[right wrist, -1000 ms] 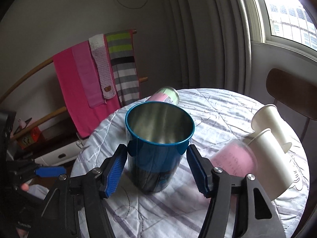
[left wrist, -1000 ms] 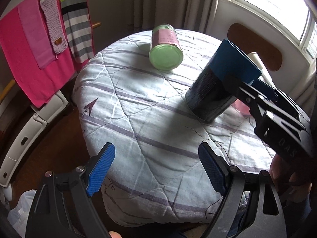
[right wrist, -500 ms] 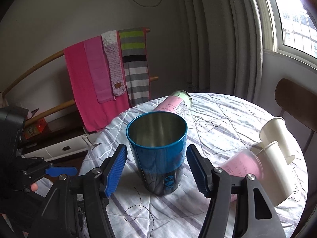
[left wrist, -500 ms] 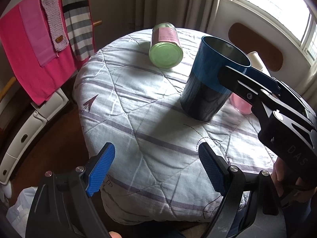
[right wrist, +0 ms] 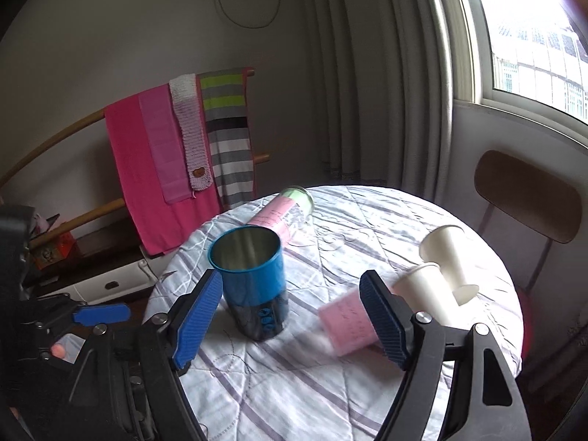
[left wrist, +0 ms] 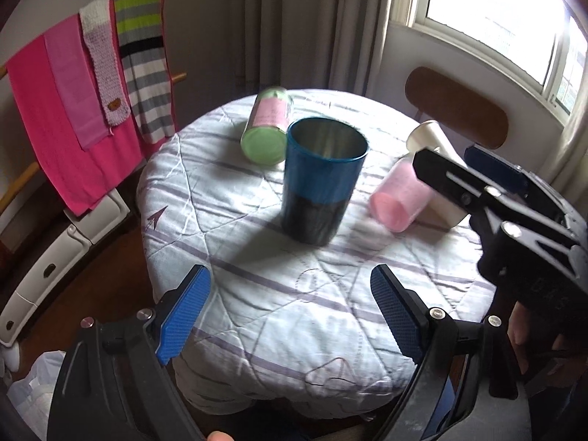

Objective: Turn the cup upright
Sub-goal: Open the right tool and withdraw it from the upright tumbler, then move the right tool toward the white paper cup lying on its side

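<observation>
One round table (left wrist: 257,316) under a pale quilted cloth with purple stripes carries everything here, its near rim curving just past both grippers and its far rim close to the curtains and a wooden chair back (right wrist: 529,198). The blue cup (left wrist: 321,180) stands upright on its dark base near the middle of the table, mouth open upward and the steel lining showing, with bare cloth all round its foot. Beyond the cup, touching or nearly touching its far rim in the left view, a green-lidded jar (left wrist: 266,132) lies on its side. To the cup's right a pink cup (left wrist: 400,198) lies tipped over, and past that two white paper cups (right wrist: 444,257) also lie on their sides near the table's right edge. The widest open cloth is the stretch between the cup and the near rim. The right gripper (right wrist: 294,316) hangs back from the cup with its fingers spread wide, clasping nothing. The left gripper (left wrist: 290,312) hovers over the near rim, its fingers likewise parted and empty.
</observation>
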The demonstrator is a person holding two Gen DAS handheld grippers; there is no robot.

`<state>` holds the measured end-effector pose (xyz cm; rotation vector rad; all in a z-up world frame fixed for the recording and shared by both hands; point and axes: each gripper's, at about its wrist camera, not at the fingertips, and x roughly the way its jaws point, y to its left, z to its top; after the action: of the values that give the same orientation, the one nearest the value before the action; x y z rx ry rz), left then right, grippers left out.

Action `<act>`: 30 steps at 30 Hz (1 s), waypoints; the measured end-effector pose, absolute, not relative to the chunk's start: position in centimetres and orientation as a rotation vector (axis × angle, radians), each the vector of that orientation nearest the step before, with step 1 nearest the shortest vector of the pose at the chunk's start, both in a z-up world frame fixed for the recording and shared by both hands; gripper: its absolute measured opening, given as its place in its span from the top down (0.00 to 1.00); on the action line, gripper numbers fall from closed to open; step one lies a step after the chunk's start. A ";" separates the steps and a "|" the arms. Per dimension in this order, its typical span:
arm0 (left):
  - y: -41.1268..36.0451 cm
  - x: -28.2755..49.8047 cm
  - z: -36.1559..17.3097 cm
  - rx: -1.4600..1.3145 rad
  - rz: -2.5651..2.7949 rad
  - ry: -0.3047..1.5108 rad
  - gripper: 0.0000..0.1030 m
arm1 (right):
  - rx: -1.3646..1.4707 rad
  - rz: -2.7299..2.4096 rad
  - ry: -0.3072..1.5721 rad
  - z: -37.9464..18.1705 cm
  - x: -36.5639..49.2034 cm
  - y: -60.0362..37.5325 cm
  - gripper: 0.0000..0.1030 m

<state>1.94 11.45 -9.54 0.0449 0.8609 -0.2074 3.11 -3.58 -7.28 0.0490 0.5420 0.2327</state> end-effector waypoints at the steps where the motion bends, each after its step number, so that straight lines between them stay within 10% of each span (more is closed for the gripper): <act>1: 11.1 1.5 -9.1 0.055 -0.195 0.843 0.11 | 0.056 0.223 0.547 -7.3 2.8 -4.1 0.24; 30: 0.9 -2.4 -2.9 0.138 -0.008 0.654 0.00 | 0.010 0.065 0.693 -3.1 -0.8 -14.1 0.20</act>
<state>-2.38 0.92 -2.86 0.1378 0.6543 -0.0078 -0.76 -14.10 -3.06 0.0100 0.6931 0.0648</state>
